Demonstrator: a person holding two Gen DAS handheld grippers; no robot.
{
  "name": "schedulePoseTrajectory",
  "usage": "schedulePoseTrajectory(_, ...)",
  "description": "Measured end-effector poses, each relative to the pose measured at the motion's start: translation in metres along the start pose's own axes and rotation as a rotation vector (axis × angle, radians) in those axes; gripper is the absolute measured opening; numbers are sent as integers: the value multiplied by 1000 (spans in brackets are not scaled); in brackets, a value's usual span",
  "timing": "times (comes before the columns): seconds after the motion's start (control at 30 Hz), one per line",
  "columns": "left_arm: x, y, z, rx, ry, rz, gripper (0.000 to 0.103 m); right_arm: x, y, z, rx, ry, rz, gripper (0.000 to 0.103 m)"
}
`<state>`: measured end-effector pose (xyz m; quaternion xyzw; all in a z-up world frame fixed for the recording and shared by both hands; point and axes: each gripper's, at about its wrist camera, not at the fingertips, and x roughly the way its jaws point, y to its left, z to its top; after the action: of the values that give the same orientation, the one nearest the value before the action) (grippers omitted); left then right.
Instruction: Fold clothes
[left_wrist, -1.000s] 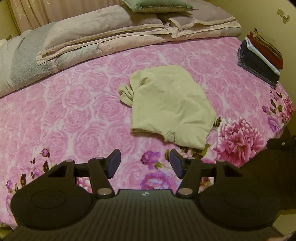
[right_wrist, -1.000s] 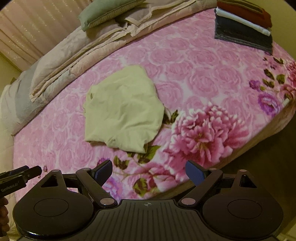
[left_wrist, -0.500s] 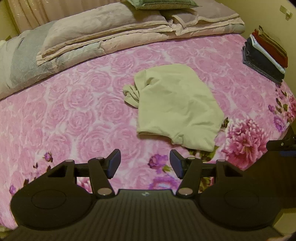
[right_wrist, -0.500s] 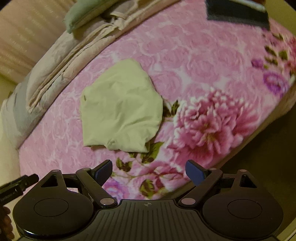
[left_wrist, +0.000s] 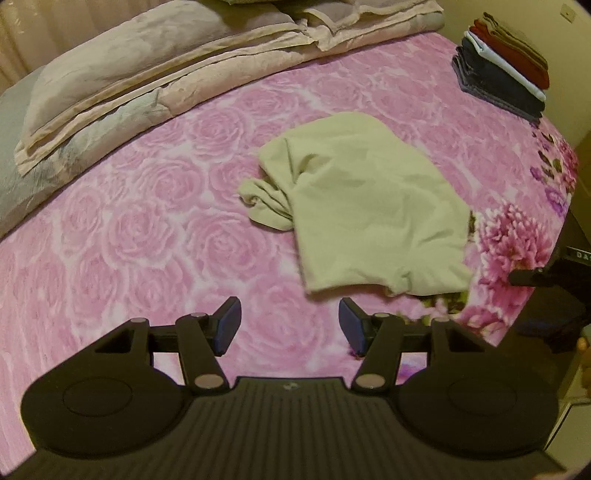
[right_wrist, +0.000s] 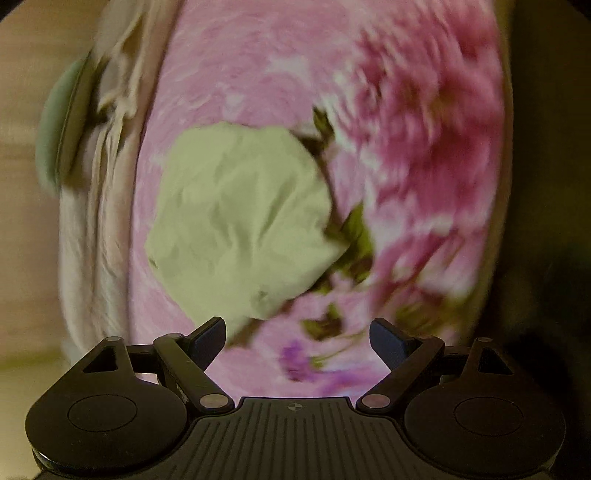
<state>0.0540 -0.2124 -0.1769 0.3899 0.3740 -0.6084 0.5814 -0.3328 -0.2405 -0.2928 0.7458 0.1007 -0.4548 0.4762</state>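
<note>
Left wrist view looks down on a bed with a pink rose blanket (left_wrist: 147, 206). A pale yellow-green shirt (left_wrist: 373, 206) lies loose and wrinkled near the middle of the bed, with one bunched part sticking out on its left side. The left gripper (left_wrist: 290, 325) hangs over the blanket just in front of the shirt's near edge. Its fingers are wide apart and nothing is between them. A stack of folded clothes (left_wrist: 502, 70) sits at the far right corner of the bed, well apart from the shirt. A big beige quilt (left_wrist: 166, 70) is piled along the far side.

From the right wrist the picture is blurry. The right gripper (right_wrist: 297, 339) is spread wide too, with nothing in it, near the shirt's (right_wrist: 240, 218) closest edge.
</note>
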Motion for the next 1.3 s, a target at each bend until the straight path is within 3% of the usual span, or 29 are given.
schedulePoseTrajectory(0.1,10,22,5,13,11,-9,55,31,-8,-12,134,0,57,88)
schedulePoseTrajectory(0.17,17,34,8,17,19,-12,55,51,-5,-19,157,-12,85,88)
schedulePoseTrajectory(0.27,29,50,10,13,34,-14,55,84,4,-25,162,-19,124,75)
schedulePoseTrajectory(0.47,49,73,12,1,59,-13,55,151,9,-37,273,-34,182,73)
schedulePoseTrajectory(0.5,52,76,13,0,62,-11,55,160,9,-38,290,-45,187,55)
schedulePoseTrajectory(0.53,54,78,13,-1,64,-8,55,168,7,-37,305,-57,188,45)
schedulePoseTrajectory(0.57,56,80,14,-1,66,-5,55,173,6,-35,320,-68,189,23)
schedulePoseTrajectory(0.6,57,81,14,-16,69,10,55,176,5,-32,325,-79,181,12)
schedulePoseTrajectory(0.67,59,82,16,-26,72,20,55,166,14,-27,237,-107,128,8)
schedulePoseTrajectory(0.73,59,82,20,-28,71,15,55,141,32,-24,61,-137,75,7)
schedulePoseTrajectory(0.9,54,67,38,-20,42,-27,54,41,62,-20,-421,-242,-17,6)
schedulePoseTrajectory(0.97,52,56,49,-1,27,-55,54,-1,55,-20,-542,-257,-79,6)
schedulePoseTrajectory(1.07,55,34,70,44,9,-112,54,-48,21,-17,-598,-215,-201,6)
schedulePoseTrajectory(1.2,73,-10,100,163,-1,-185,54,-84,-27,-5,-514,-211,-350,6)
schedulePoseTrajectory(1.3,96,-49,128,243,1,-247,54,-97,-35,15,-466,-246,-337,6)
